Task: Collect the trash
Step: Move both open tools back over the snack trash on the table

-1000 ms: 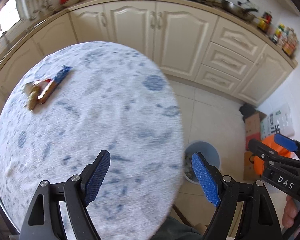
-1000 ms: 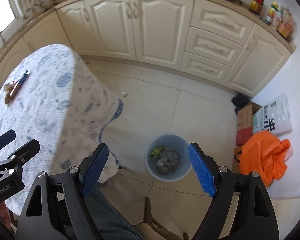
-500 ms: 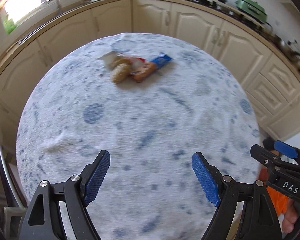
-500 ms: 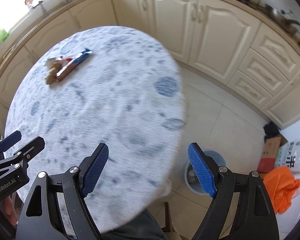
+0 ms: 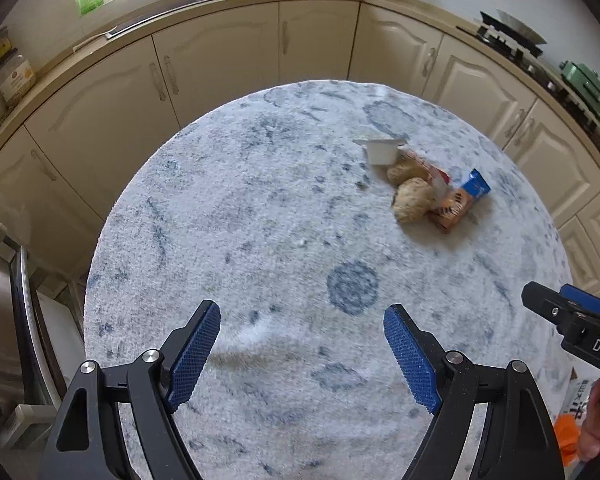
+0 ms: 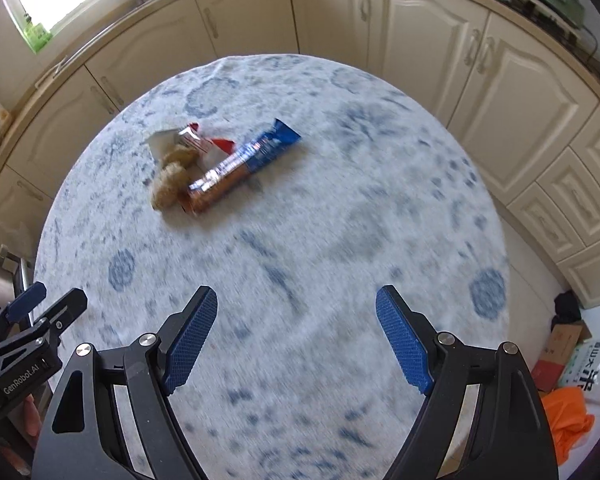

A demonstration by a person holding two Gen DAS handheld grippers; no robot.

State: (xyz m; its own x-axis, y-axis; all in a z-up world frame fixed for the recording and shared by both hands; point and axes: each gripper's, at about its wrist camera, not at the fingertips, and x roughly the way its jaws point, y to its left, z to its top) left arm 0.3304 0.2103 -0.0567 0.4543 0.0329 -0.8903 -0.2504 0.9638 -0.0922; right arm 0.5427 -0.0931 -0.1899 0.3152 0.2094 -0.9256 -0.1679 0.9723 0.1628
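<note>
Left tongs (image 5: 302, 344) spread wide, nothing held, hovering over near part of round bench (image 5: 260, 216) with blue-patterned cloth. Trash bunched together on far right of bench in left view: white cup (image 5: 381, 150) tipped on side, two crumpled brown wads (image 5: 411, 199) touching each other, red-white wrapper (image 5: 432, 168) behind them, orange-blue wrapper (image 5: 458, 199) just right of wads. All well apart from left tongs. Right tongs (image 6: 296, 340) also spread wide, empty, over near part of bench (image 6: 380, 200). In right view same trash sits far left of centre: cup (image 6: 160, 140), wads (image 6: 172, 180), red-white wrapper (image 6: 198, 142), long orange-blue wrapper (image 6: 244, 168) lying diagonally, blue end pointing far right. Trash well apart from right tongs too. Other tool visible at edge of each view: right tongs at right edge of left view (image 5: 572, 320), left tongs at left edge of right view (image 6: 32, 320). Cream cabinets (image 6: 420, 40) curving behind bench. Cardboard box (image 6: 560, 344) and orange bag (image 6: 564, 412) on floor at far right.
</note>
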